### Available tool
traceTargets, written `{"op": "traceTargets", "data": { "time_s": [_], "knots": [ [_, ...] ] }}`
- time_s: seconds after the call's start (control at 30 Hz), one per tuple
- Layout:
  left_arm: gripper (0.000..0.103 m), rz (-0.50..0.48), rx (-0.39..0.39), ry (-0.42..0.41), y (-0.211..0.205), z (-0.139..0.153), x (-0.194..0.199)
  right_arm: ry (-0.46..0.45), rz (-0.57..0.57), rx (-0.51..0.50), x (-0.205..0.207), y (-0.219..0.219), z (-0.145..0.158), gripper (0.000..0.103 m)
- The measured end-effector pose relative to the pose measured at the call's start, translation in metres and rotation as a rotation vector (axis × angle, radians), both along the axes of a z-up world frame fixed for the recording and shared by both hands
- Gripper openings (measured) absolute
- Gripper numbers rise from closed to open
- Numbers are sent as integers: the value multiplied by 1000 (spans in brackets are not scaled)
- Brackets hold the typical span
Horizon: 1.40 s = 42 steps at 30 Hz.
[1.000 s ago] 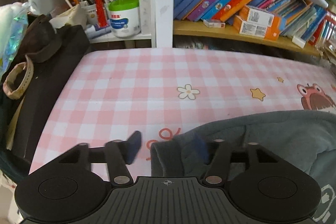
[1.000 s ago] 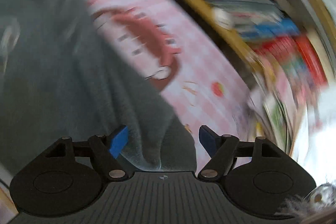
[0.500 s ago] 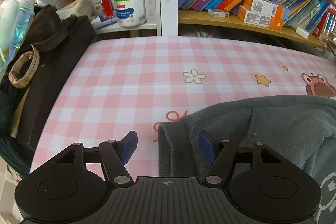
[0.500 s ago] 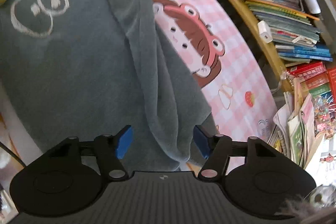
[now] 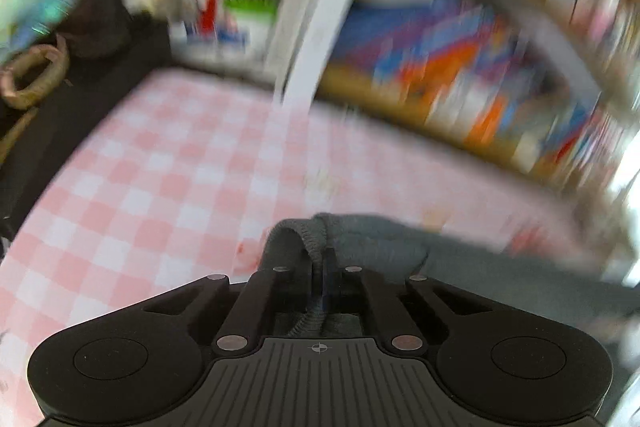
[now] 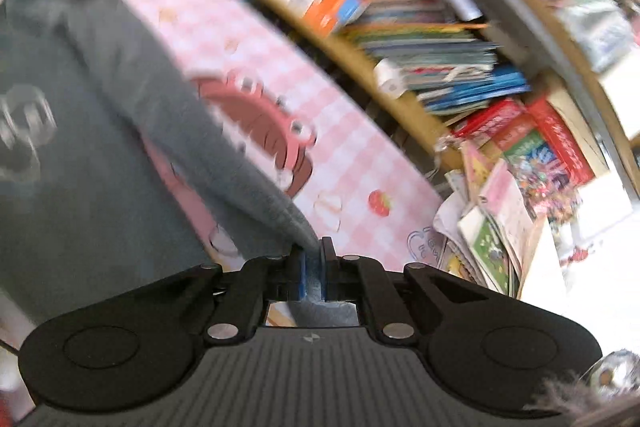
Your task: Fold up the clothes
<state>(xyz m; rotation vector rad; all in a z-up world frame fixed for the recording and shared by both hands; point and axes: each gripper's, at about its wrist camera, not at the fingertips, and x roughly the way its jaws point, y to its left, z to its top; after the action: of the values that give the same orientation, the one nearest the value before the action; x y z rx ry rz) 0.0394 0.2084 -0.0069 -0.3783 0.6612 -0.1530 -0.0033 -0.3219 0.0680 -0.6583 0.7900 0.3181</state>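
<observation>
Fingers of the left gripper are clenched on a ribbed edge of the grey sweatshirt, a fold of which loops up over their tips and runs back between them. From there the grey cloth stretches off to the right across the pink checked worktop. At the far left of this view a dark bag with a pale strap sits at the worktop's edge. Behind it, blurred, stand a cup of pens and a white upright post, then a shelf of books running off to the right.

On the other side, the right gripper is pinched shut as well, its blue pads pressed on another grey edge of the same garment. The sweatshirt rises from the fingers to the upper left in a taut band, and its body, with a pale printed figure, fills the left of the view. Right of it the checked worktop shows a pink cartoon print and a strawberry. Further right are shelves packed with books and a loose stack of booklets.
</observation>
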Motion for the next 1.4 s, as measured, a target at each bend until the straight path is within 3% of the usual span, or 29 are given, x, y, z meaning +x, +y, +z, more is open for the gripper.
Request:
{"op": "traceTargets", "data": {
  "time_s": [0.1, 0.23, 0.33, 0.37, 0.43, 0.5, 0.6, 0.67, 0.73, 0.83, 0.93, 1.03, 1.07, 1.17, 1.27, 1.4],
  "knots": [
    [3, 79, -85, -100, 19, 19, -20, 14, -23, 87, 2, -12, 24, 6],
    [3, 161, -123, -84, 31, 7, 5, 29, -30, 107, 47, -11, 6, 6],
    [4, 211, -59, -17, 26, -15, 44, 2, -89, 75, 105, -6, -23, 15],
    [5, 238, -25, 22, 24, -22, 57, -21, -126, 50, 124, -4, -33, 30],
    [12, 308, 39, 108, 24, -32, 76, -63, -209, -4, 158, 1, -48, 39],
    [12, 357, 69, 147, 27, -33, 80, -50, -248, 10, 177, 6, -55, 39],
    [14, 307, 52, 62, 27, -19, 60, -31, -227, 77, 180, 12, -56, 39],
    [14, 217, 22, 37, 22, -14, 50, -9, -192, 119, 176, 22, -60, 38],
    [13, 91, -30, 60, 14, -15, 46, 44, -174, 177, 175, 32, -67, 36],
    [12, -11, -49, 116, -3, -26, 49, 146, -176, 214, 180, 48, -87, 30],
    [11, -1, -31, 168, -10, -39, 57, 130, -297, 191, 197, 42, -105, 30],
    [14, 23, 6, 213, -13, -49, 65, 54, -433, 126, 218, 31, -114, 33],
    [14, 30, 20, 220, -14, -51, 67, 32, -439, 94, 221, 30, -116, 41],
    [16, 37, 58, 211, -16, -46, 63, -1, -421, 105, 217, 30, -111, 41],
    [16, 32, 89, 170, -17, -32, 51, -26, -417, 229, 184, 27, -88, 41],
    [17, 6, 38, 127, -15, -16, 15, -7, -364, 330, 109, 23, -61, 44]
  ]
}}
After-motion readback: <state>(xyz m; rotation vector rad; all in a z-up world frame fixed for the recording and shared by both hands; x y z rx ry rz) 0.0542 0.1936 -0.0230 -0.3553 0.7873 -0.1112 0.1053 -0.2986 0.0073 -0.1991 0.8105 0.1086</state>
